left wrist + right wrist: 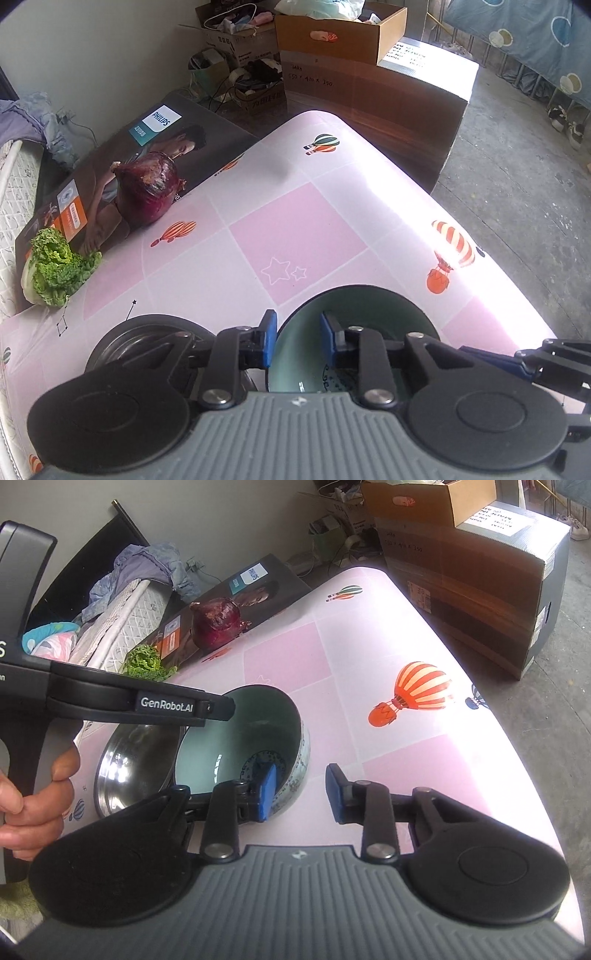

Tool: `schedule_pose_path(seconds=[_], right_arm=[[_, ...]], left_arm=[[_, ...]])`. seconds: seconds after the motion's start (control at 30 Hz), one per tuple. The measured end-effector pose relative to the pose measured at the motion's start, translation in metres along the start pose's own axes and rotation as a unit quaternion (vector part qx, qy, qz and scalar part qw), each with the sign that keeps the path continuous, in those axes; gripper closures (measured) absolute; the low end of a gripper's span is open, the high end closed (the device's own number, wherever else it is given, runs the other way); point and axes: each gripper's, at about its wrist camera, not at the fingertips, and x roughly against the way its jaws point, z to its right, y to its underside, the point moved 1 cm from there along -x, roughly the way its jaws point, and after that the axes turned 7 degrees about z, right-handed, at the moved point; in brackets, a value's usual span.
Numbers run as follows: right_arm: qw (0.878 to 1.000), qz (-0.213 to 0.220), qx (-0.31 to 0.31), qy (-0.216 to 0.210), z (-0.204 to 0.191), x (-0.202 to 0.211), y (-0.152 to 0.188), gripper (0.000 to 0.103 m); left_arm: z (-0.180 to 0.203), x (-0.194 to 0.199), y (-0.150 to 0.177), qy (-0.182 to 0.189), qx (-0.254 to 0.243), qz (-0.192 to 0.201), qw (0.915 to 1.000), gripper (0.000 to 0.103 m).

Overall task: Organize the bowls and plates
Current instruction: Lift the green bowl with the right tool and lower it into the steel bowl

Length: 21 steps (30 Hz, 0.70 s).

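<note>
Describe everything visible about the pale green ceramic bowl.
The pale green ceramic bowl is glossy, celadon inside, with a dark blue patterned medallion at its bottom and patterned outer wall. It sits upright on the pink tablecloth, close beside a shiny steel bowl. The left gripper straddles its left rim; the right gripper straddles its near-right rim.

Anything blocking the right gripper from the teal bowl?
Nothing visible. The right gripper already straddles one wall of the teal bowl, with one pad inside and one outside. The left gripper straddles the opposite wall, next to the steel bowl.
</note>
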Motion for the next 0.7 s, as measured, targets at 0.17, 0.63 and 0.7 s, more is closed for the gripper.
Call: schedule_pose_path(seconds=[0.17, 0.63, 0.7], right_arm=[[1.000, 0.006, 0.009, -0.006, 0.001, -0.001, -0.001, 0.092], [0.998, 0.009, -0.057, -0.003, 0.048, 0.016, 0.002, 0.092], [0.998, 0.003, -0.060, -0.002, 0.048, 0.013, 0.005, 0.091]], left_arm=[[-0.003, 0.004, 0.000, 0.017, 0.022, -0.015, 0.9995, 0.076], [0.012, 0.022, 0.034, 0.097, 0.049, -0.052, 0.9927, 0.076], [0.014, 0.019, 0.036, 0.093, 0.051, -0.058, 0.9927, 0.076]])
